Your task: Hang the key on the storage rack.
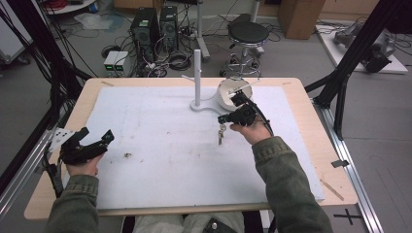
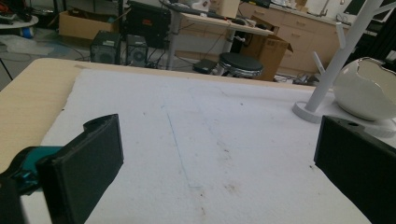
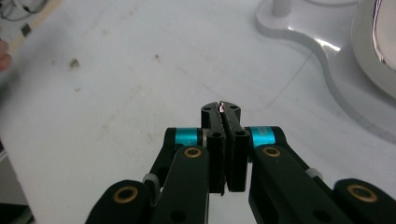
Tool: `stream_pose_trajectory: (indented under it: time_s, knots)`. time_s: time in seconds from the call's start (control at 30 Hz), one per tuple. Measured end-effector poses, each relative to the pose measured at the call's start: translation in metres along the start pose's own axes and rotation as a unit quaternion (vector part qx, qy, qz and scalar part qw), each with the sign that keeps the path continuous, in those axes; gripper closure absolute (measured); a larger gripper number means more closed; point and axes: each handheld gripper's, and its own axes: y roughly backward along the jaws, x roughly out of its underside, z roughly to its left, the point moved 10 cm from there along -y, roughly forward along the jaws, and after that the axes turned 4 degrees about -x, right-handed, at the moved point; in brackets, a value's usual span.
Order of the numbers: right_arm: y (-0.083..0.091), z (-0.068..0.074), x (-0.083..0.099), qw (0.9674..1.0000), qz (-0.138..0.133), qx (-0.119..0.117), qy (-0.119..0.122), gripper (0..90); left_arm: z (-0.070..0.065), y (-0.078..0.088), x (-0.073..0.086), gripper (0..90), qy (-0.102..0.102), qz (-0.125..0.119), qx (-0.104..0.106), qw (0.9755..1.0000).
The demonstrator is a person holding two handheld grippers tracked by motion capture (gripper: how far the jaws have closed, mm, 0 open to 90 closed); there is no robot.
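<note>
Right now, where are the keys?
In the high view the keys hang from the shut right gripper above the white mat, right of centre, just in front of the stand and bowl.

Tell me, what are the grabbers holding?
The right hand-held gripper pinches small metal keys by their top end, so they dangle. The left hand-held gripper is open, holding nothing.

No text, label, brand, number or sign is legible in any view.
</note>
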Motion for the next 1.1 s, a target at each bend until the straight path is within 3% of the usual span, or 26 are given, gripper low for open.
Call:
stream_pose_trajectory:
  time_s: [0.1,0.4,0.8,1.1]
  knots:
    - [0.006,0.004,-0.011,0.9997,-0.018,-0.015,-0.003,89.3,0.001,0.000,0.000,1.7,0.000,0.000,-0.001,1.0000]
    - [0.026,0.016,-0.041,0.9985,-0.046,-0.029,0.012,89.3,0.001,-0.001,0.000,1.7,0.000,-0.002,-0.001,1.0000]
    - [0.039,0.032,-0.072,0.9971,-0.058,-0.035,0.036,89.3,0.001,-0.001,-0.001,1.7,0.001,-0.003,0.000,1.0000]
    - [0.046,0.038,-0.089,0.9962,-0.067,-0.042,0.036,89.3,0.001,-0.001,0.000,1.7,0.002,-0.003,0.000,1.0000]
